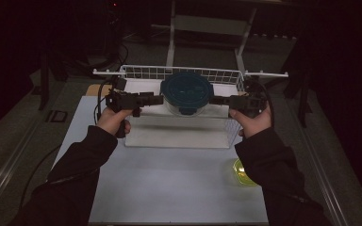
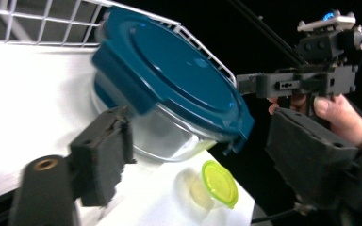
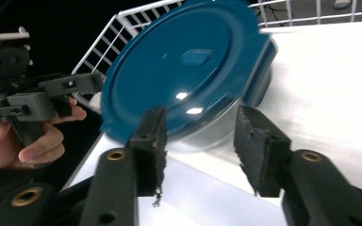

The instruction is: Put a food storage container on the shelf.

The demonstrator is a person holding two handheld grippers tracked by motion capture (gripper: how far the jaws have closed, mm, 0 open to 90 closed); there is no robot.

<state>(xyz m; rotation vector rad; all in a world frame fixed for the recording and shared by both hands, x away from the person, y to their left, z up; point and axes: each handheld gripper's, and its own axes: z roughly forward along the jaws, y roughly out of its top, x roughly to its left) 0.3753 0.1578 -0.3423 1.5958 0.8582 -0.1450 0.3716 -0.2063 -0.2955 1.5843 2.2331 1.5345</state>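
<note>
A round clear container point(image 1: 186, 96) with a dark teal clip-on lid sits upright, apparently closed, inside the white wire basket point(image 1: 179, 72) near its back rail.

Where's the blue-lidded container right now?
In the high view the blue-lidded container sits in the white wire basket at the table's far end, between the left gripper and right gripper.
</note>
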